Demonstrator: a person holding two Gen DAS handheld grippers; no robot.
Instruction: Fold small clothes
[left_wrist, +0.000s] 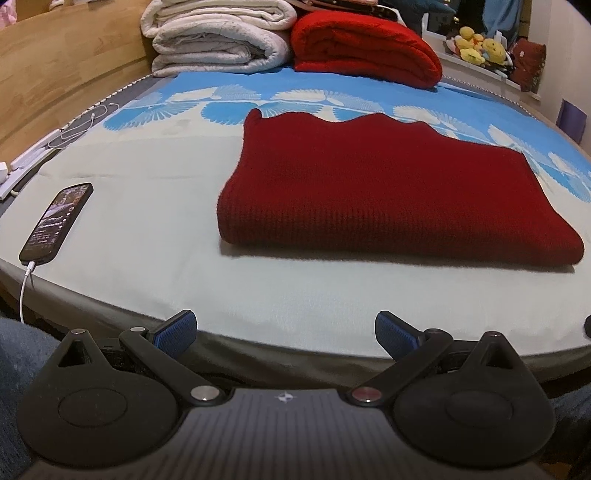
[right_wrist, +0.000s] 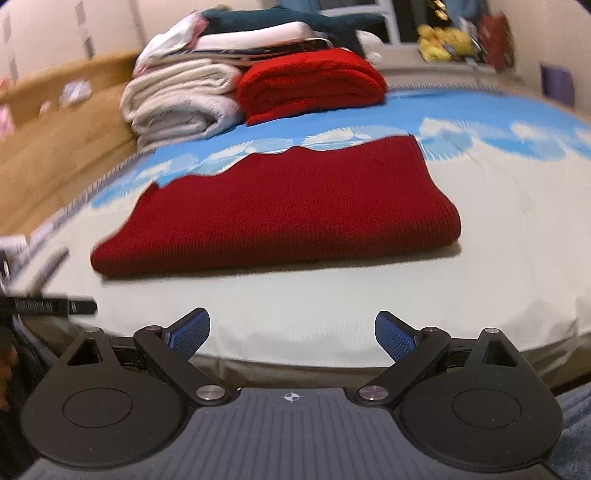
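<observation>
Currently both tongs off the cloth, hovering at near edge of bed (left_wrist: 110, 280). Left tongs (left_wrist: 285, 334) spread wide, nothing btwn pads; right tongs (right_wrist: 292, 334) likewise spread, empty. Dark red knit sweater (left_wrist: 388, 192) lies folded flat on bed sheet, well ahead of both. From left tongs it sits fwd & to the right; from right tongs fwd & slightly left. Long axis runs crosswise to the tongs. Neither looks clearly nearer. Phone (left_wrist: 55, 221) on charge cable lies left, apart from sweater.

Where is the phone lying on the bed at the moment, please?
In the left wrist view, the phone lies near the bed's left front edge, left of and apart from the folded dark red knit, its cable plugged in.
</observation>
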